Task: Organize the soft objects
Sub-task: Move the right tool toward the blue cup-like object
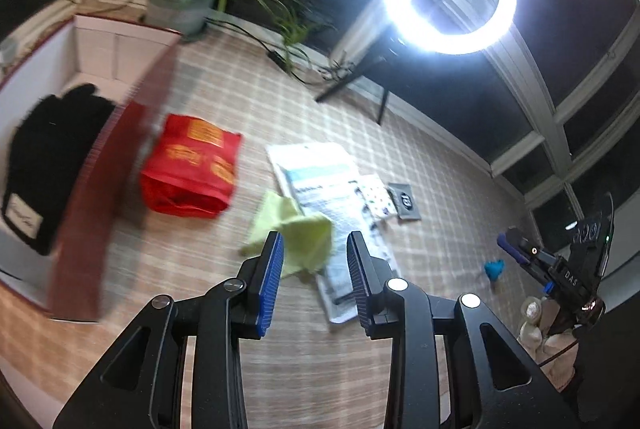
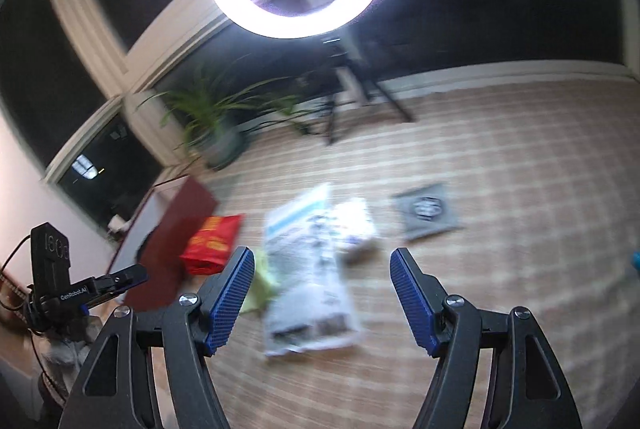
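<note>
1. Yellow-green cloth (image 1: 298,229) lies on the checked floor (image 1: 420,165), between the red bag (image 1: 192,165) and the white plastic packet (image 1: 324,189).
2. Only the left view shows the black hat (image 1: 52,165) inside the box (image 1: 92,61).
3. Left hand-held gripper (image 1: 316,269) is partly open, holding nothing, over the cloth.
4. Right hand-held gripper (image 2: 322,293) is wide open and holds nothing.

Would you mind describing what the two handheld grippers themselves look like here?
Both are alike. The left gripper and right gripper have black angular linkage arms with silver round pivot pins, ending in fingers faced with blue ribbed pads. Seen from outside, each carries a black top-mounted box with embossed markings, white lettering on the body and thin dark cables.
</note>
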The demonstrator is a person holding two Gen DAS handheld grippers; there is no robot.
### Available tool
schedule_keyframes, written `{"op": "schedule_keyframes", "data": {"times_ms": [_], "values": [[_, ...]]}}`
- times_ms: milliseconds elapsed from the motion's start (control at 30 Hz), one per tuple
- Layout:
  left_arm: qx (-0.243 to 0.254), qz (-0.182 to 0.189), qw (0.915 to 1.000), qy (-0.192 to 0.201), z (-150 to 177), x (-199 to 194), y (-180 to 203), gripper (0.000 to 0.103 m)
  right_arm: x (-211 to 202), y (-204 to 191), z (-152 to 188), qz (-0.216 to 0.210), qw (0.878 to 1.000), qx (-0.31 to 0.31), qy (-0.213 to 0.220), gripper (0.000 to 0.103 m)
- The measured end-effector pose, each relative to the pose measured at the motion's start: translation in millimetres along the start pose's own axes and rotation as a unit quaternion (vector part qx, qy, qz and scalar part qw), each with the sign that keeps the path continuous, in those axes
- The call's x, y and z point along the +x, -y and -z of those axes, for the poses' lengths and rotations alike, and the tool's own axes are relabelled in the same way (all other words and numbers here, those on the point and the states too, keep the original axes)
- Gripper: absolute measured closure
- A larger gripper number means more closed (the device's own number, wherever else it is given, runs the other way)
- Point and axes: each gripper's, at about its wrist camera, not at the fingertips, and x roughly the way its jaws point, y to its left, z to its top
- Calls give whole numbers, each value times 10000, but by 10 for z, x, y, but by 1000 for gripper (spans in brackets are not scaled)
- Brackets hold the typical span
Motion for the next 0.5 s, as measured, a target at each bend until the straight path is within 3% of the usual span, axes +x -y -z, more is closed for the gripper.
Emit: {"op": "schedule_keyframes", "data": {"times_ms": [200, 367, 500], "values": [[127, 115, 9995, -260, 97, 314, 285, 64, -509, 861, 111, 704, 9957, 582, 158, 36], [199, 145, 9990, -383, 145, 506, 507, 64, -929, 1684, 243, 1115, 9831, 1408, 357, 38], [254, 143, 9987, -412, 160, 607, 676, 64, -1141, 2323, 362, 1211, 9700, 2053, 473, 63]]}}
